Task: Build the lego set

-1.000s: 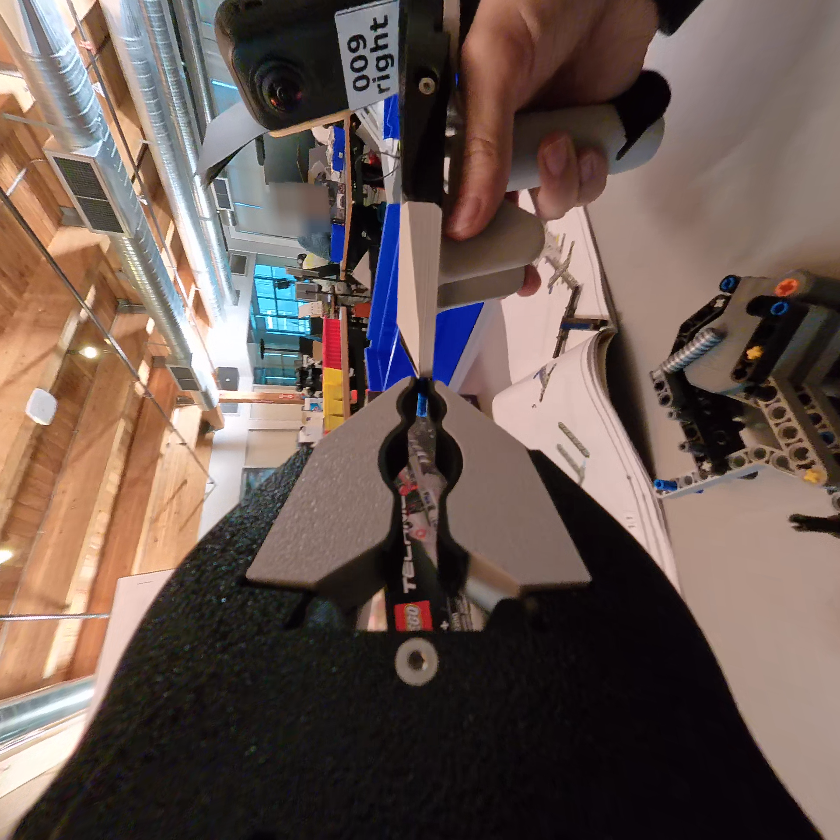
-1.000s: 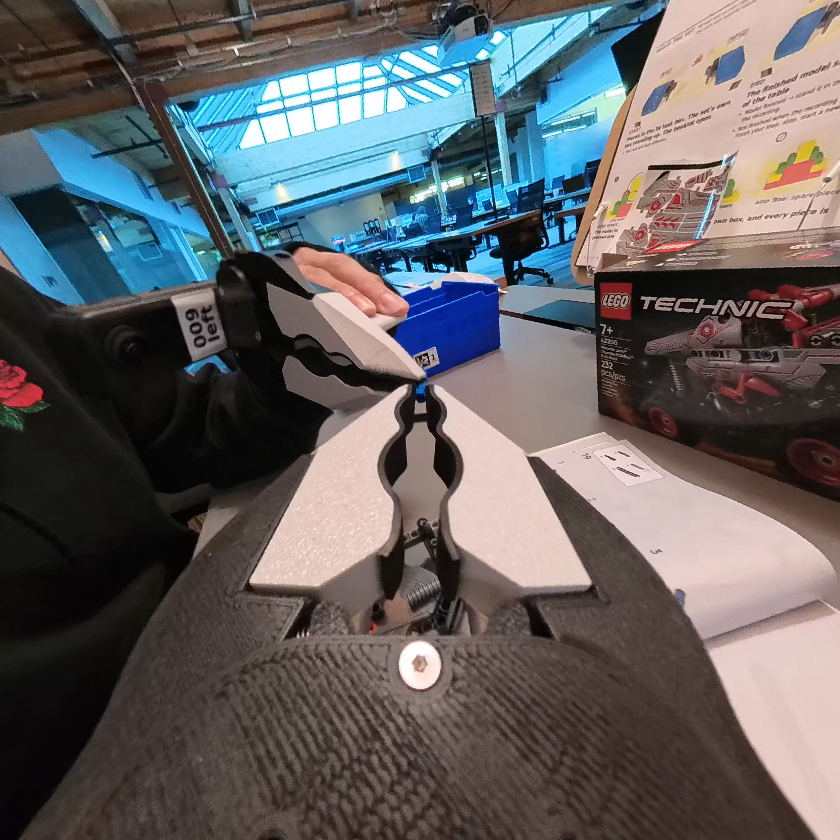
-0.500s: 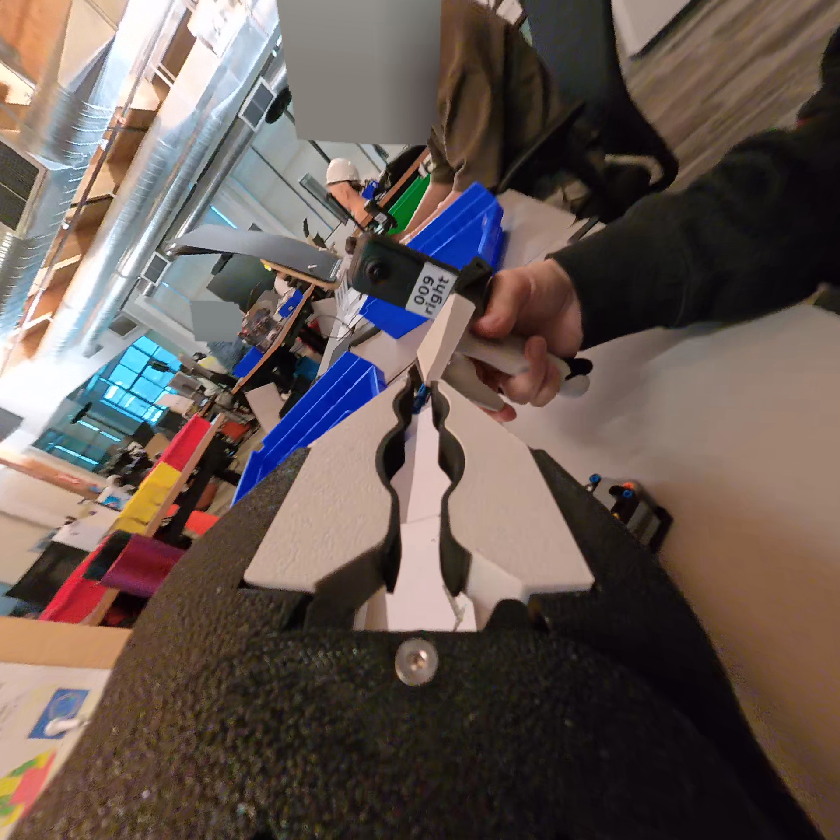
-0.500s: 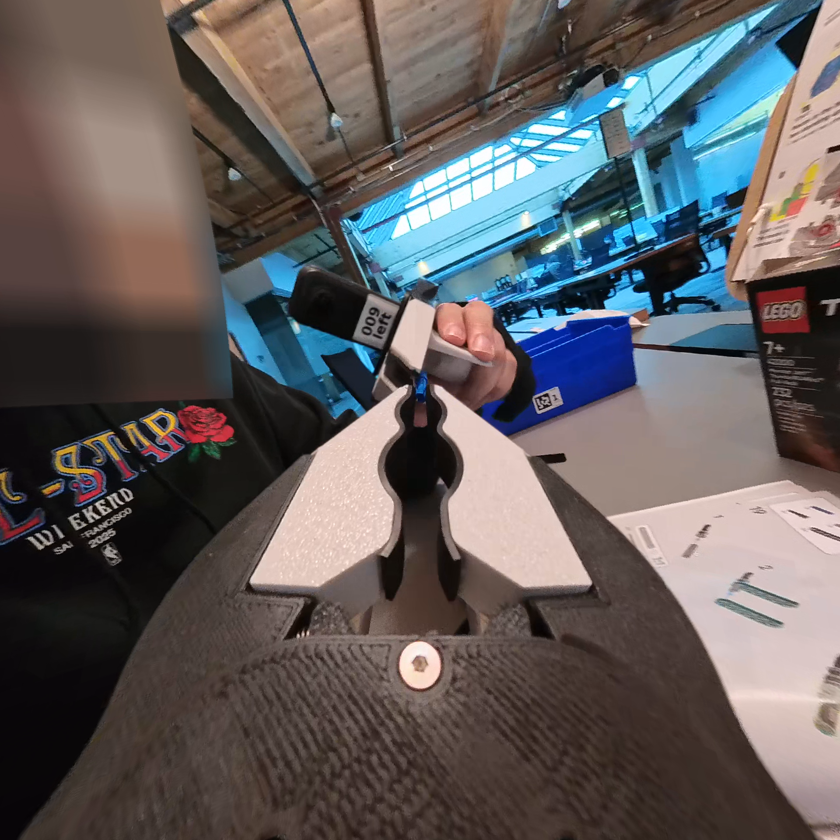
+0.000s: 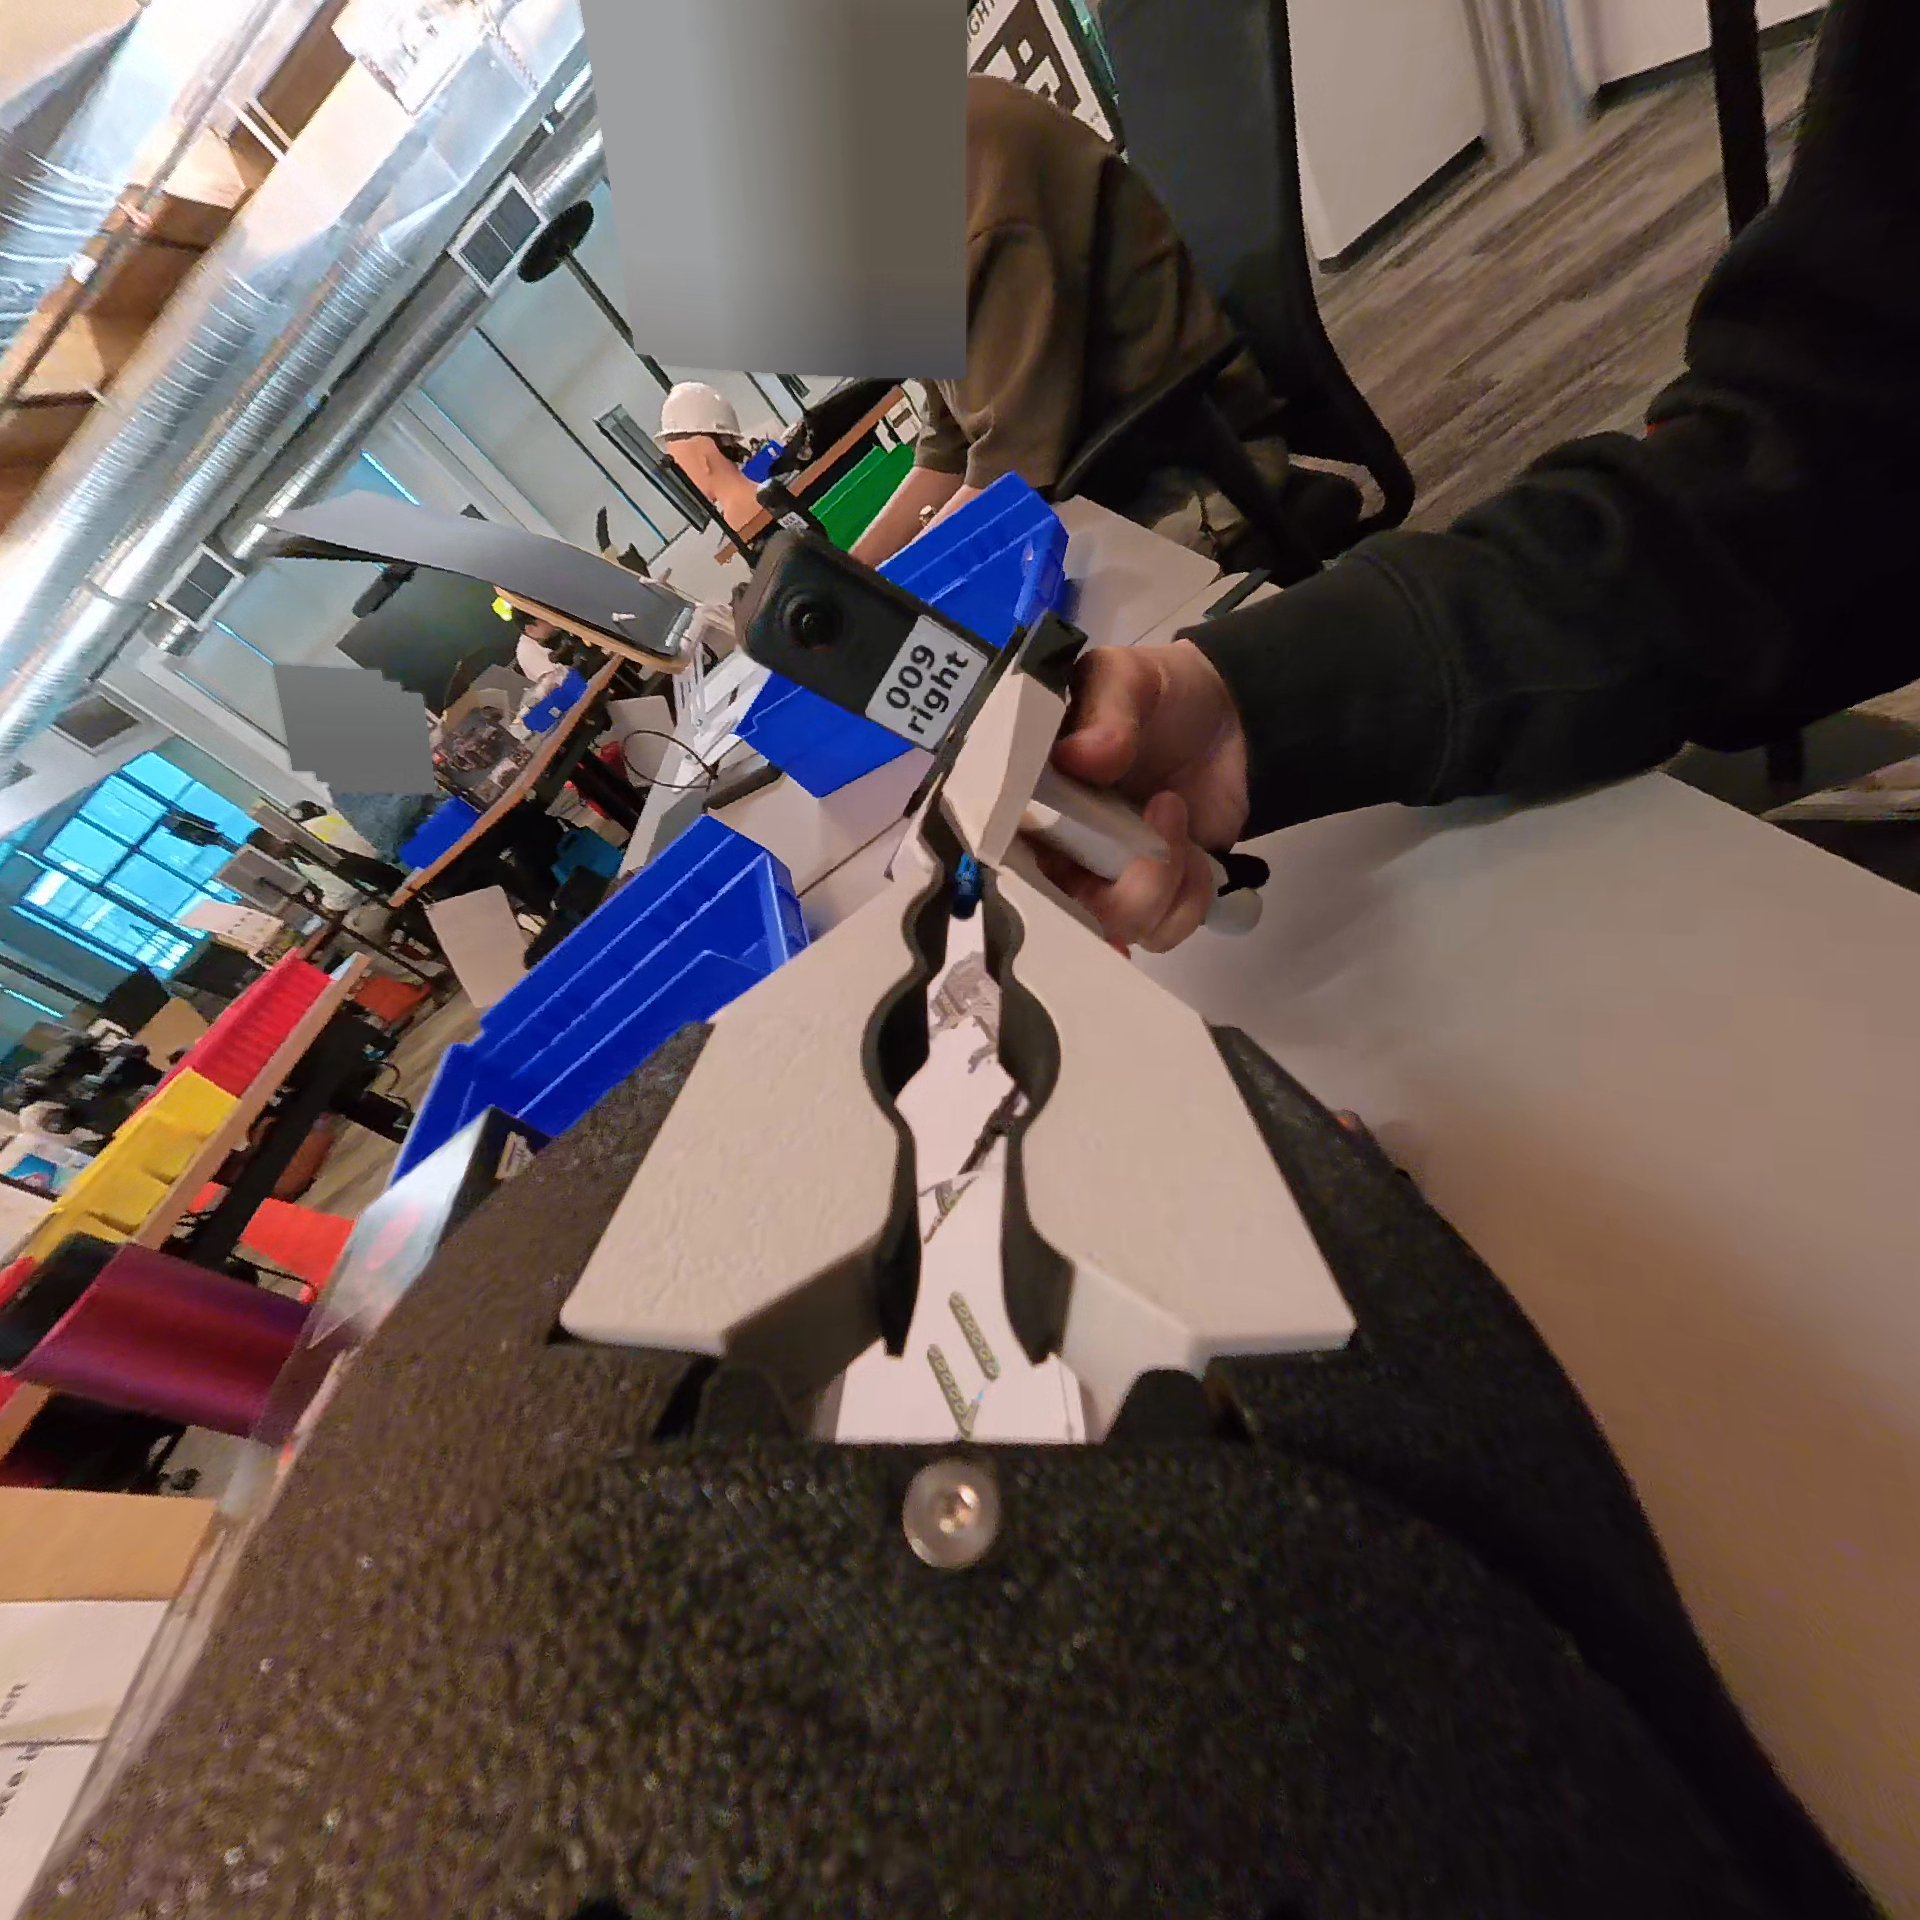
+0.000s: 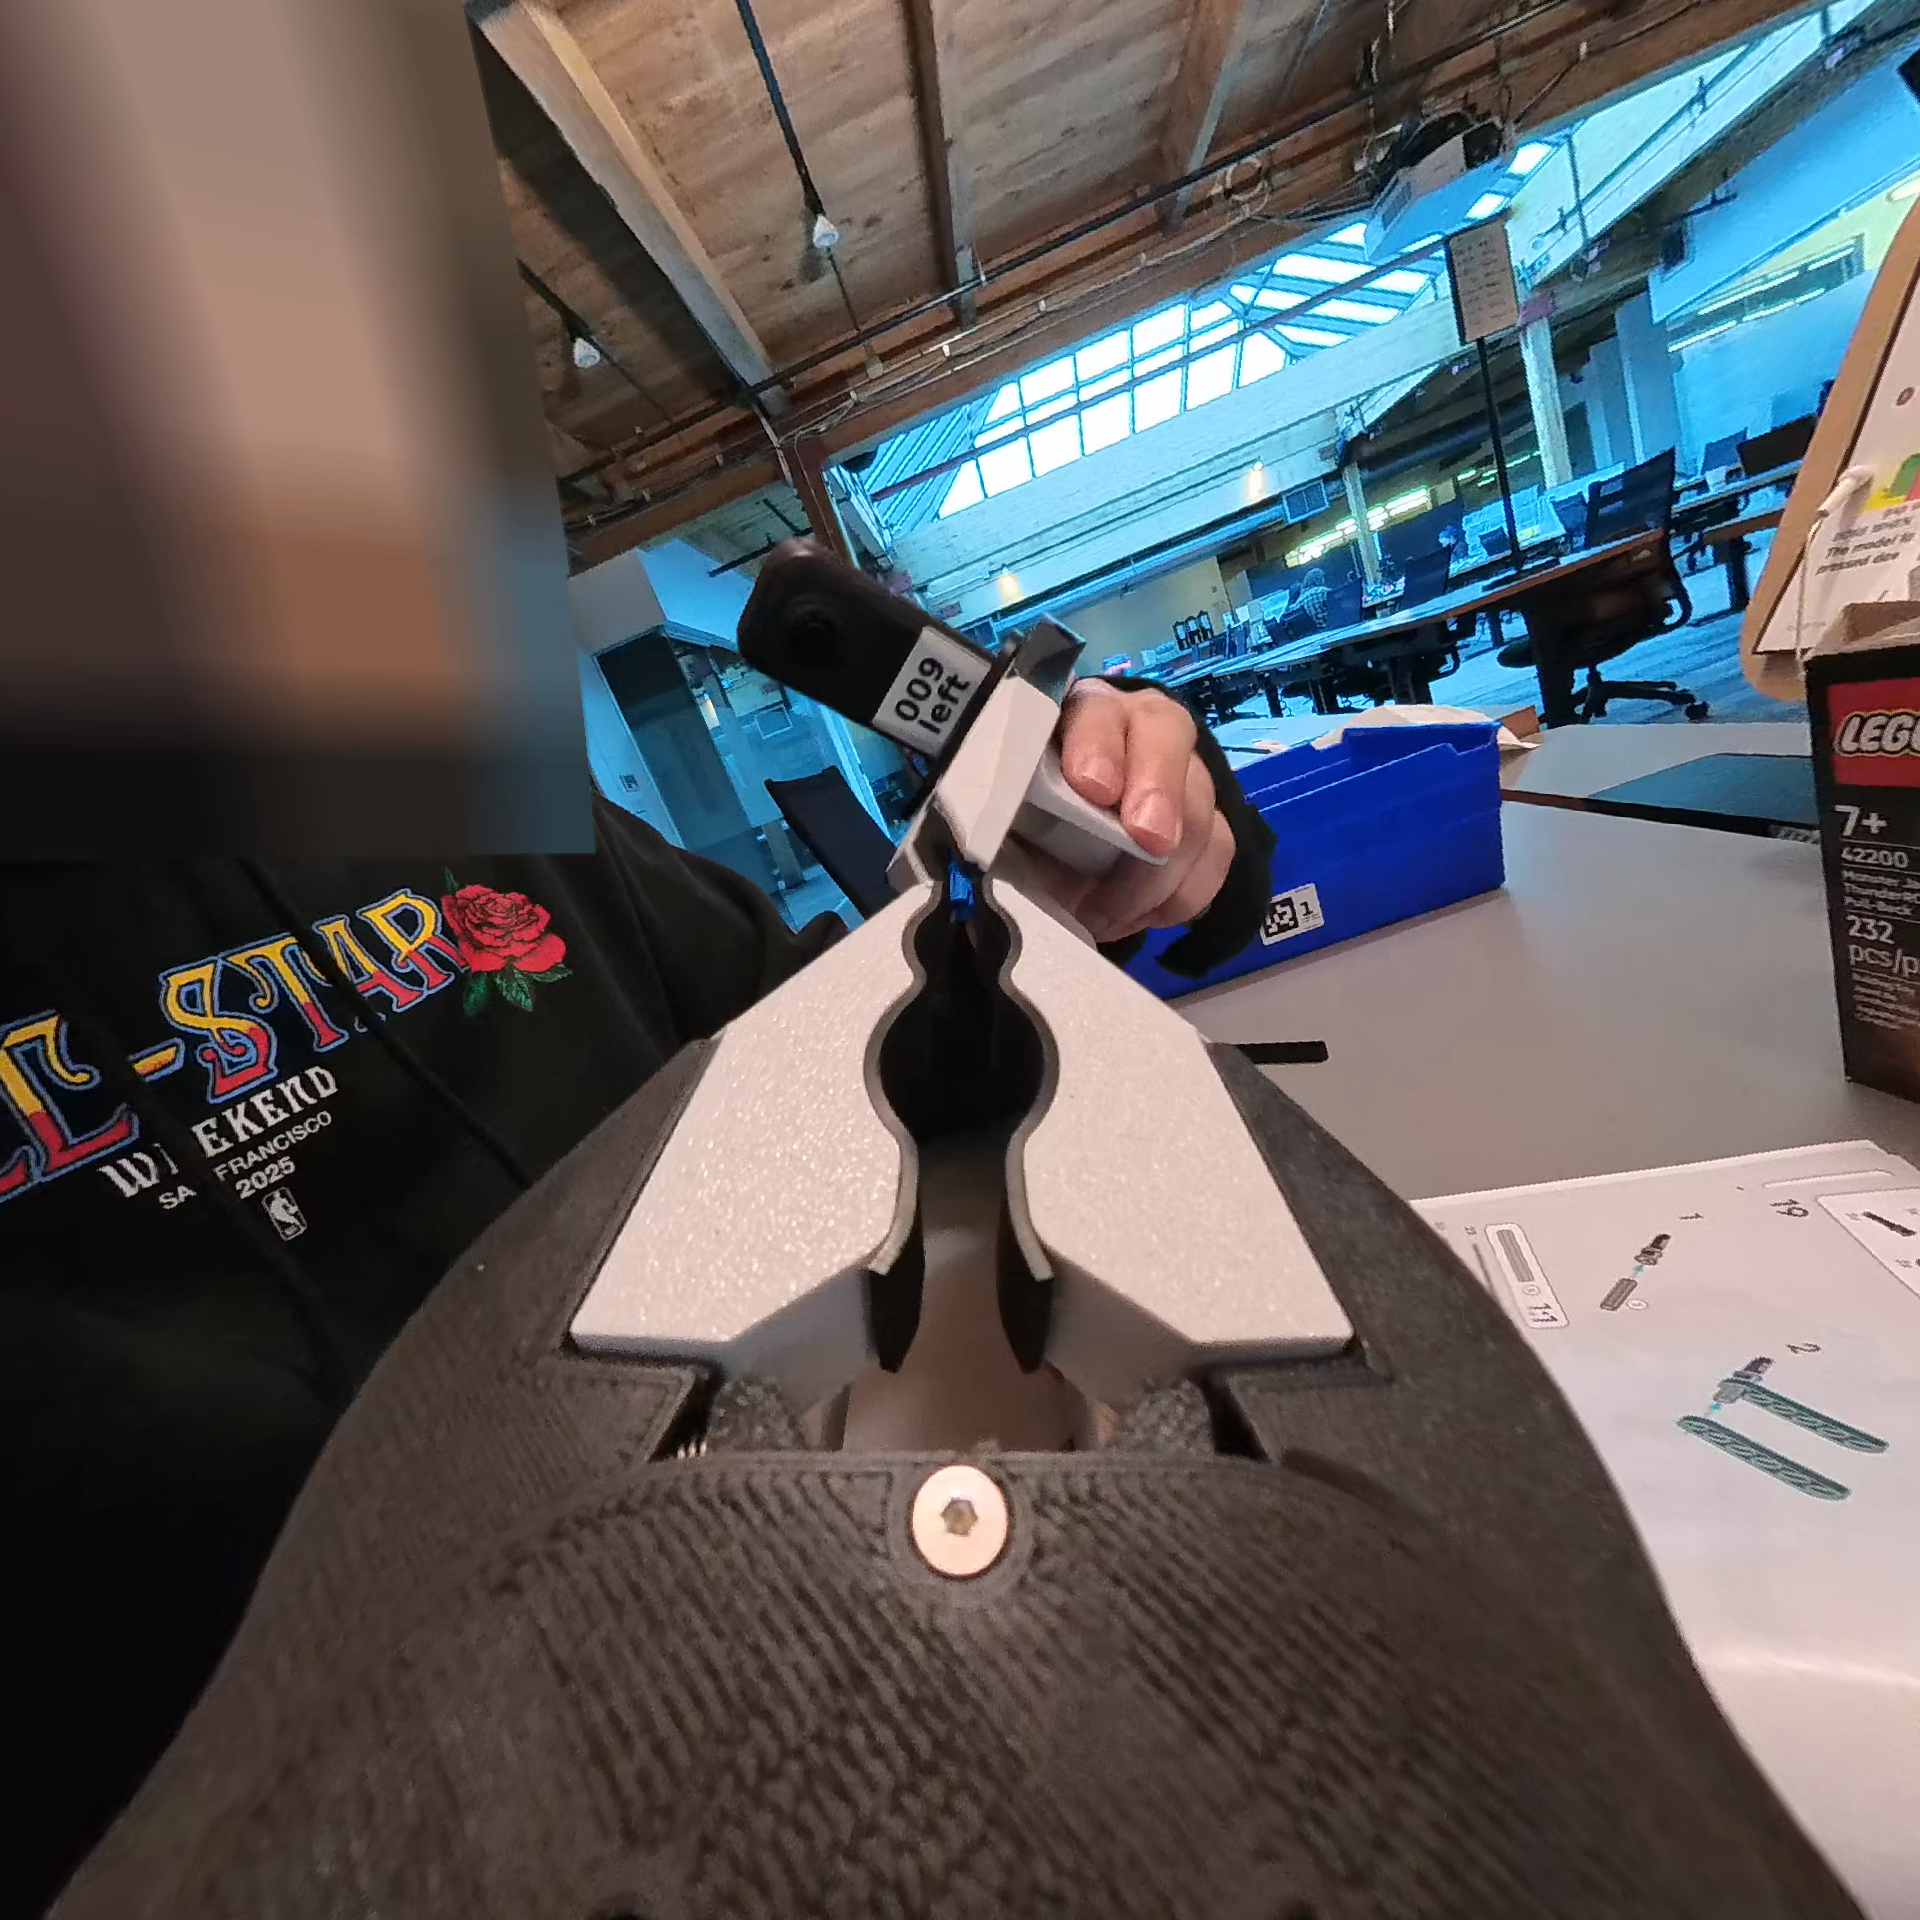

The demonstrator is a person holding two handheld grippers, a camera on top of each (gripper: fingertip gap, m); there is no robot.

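A small blue Lego pin sits where the two grippers meet tip to tip in the air above the white table. My left gripper is nearly closed with the pin between its tips. The right gripper's white fingers come down onto the same pin from above. In the right wrist view my right gripper is closed on the blue pin, and the left gripper's fingers meet it from the far side. Most of the pin is hidden by the fingertips.
The open instruction booklet lies on the table at right, with the Lego box behind it. A blue bin stands farther back. Blue bins line the table's far side. A person in a black sweatshirt sits close at left. Both grippers' tips are close together, under 4 cm apart.
Both grippers have stayed tip to tip on the blue pin while tilting and swinging round. The partly built model and the box have left the left wrist view.
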